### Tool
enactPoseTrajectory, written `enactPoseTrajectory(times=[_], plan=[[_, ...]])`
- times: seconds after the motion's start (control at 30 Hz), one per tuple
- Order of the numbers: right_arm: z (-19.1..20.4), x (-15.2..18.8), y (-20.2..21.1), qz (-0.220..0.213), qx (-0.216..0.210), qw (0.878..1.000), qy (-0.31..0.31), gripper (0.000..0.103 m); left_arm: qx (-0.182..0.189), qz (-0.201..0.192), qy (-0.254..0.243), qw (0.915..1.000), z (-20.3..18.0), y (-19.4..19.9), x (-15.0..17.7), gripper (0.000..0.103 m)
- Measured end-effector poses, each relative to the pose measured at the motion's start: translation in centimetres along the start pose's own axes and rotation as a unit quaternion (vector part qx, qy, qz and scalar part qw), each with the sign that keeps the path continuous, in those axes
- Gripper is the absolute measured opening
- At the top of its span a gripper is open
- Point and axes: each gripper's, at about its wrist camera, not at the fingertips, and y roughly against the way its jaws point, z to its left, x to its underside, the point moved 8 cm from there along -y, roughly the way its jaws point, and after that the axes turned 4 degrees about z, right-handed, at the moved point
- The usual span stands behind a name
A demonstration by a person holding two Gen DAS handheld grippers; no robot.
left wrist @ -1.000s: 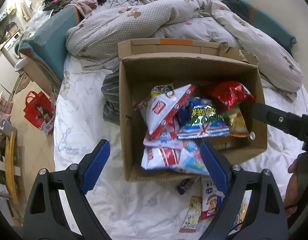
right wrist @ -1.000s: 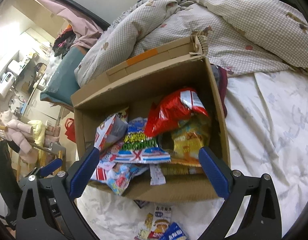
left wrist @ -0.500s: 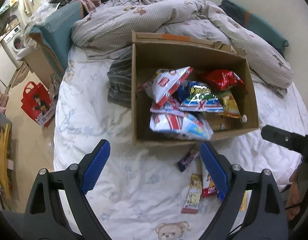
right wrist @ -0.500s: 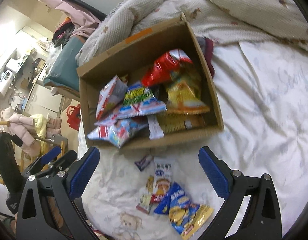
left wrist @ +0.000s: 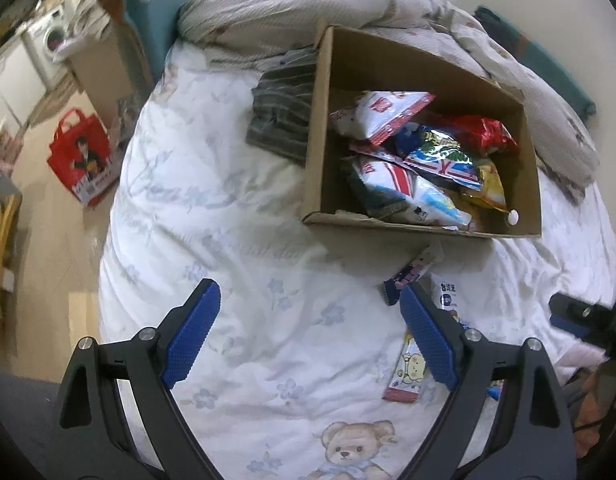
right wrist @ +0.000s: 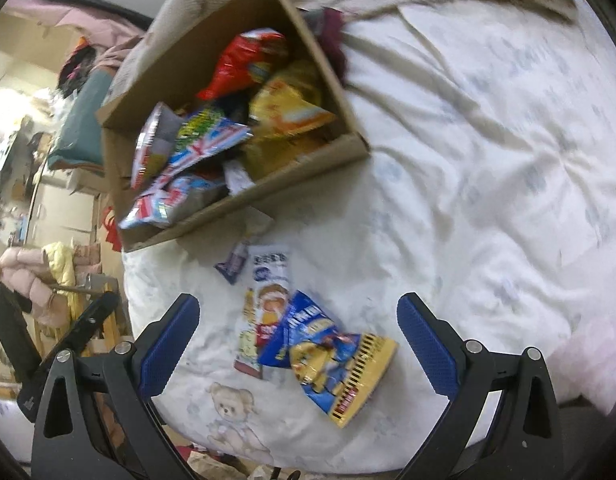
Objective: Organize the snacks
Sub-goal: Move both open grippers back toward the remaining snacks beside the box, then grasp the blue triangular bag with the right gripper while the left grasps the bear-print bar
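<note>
A white bed (right wrist: 488, 160) holds a box (left wrist: 320, 120) heaped with snacks at its far side. Four packets (right wrist: 328, 356) lie loose near the bed's edge. Both grippers hover empty, left gripper (left wrist: 310, 334) and right gripper (right wrist: 297, 342) with fingers wide apart. A clumsy grab could nudge packets off the edge. Compared with a second ago, both have pulled back from the box.
</note>
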Motion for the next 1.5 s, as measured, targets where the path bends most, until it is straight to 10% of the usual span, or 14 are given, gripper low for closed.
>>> enactPoseTrajectory(times=[0.3, 0.63, 0.87, 1.23, 1.5], plan=[[-0.2, 2.6, -4.9, 0.096, 0.059, 0.993, 0.028, 0.101, 0.021, 0.027, 0.026, 0.9991, 0.5, -0.5, 0.8, 0.089], [1.5, 5.5, -9.8, 0.174, 0.161, 0.953, 0.188, 0.100, 0.043, 0.039, 0.021, 0.9981, -0.3, -0.4, 1.3, 0.089], [2.9, 7.1, -8.9, 0.166, 0.159, 0.942, 0.243, 0.052, 0.039, 0.048, 0.009, 0.9980, -0.8, -1.1, 1.7, 0.089], [4.3, 3.2, -1.4, 0.033, 0.043, 0.984, 0.168, 0.042, 0.029, 0.109, -0.060, 0.9918, -4.2, -4.9, 4.9, 0.089], [1.7, 1.2, 0.2, -0.017, 0.048, 0.994, 0.101, 0.042, 0.015, 0.145, -0.188, 0.9713, -9.6, -8.1, 8.7, 0.073]])
